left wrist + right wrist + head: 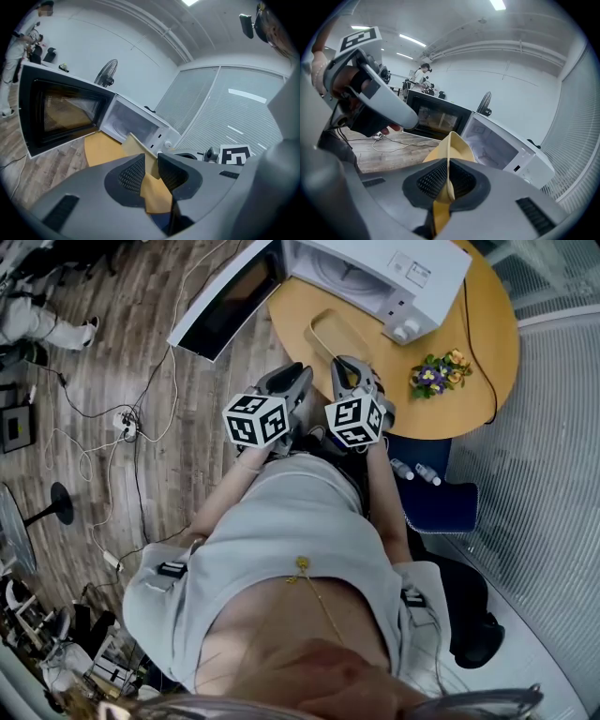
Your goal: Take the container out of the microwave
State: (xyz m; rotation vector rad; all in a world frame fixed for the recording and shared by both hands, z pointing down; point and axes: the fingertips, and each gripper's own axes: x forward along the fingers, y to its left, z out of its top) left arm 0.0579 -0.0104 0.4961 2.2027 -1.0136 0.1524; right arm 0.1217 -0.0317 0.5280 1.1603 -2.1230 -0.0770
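Container (339, 336): judged light, thin-walled | near rim is pinched by right claw (447, 164) | left claw (152, 157) narrowly parted, empty

The microwave (375, 273) has a smooth white casing with a faint gloss, and its door (230, 296) carries a dark, glossy glass pane. The container (457, 145) is thin, smooth, pale-yellow plastic. The table (441, 413) top is smooth, matt and wood-coloured, and the floor (112, 334) is grained wood-look planking. The left gripper (151, 161) and right gripper (449, 171) have matt grey plastic shells and black ribbed rubber pads (132, 174).
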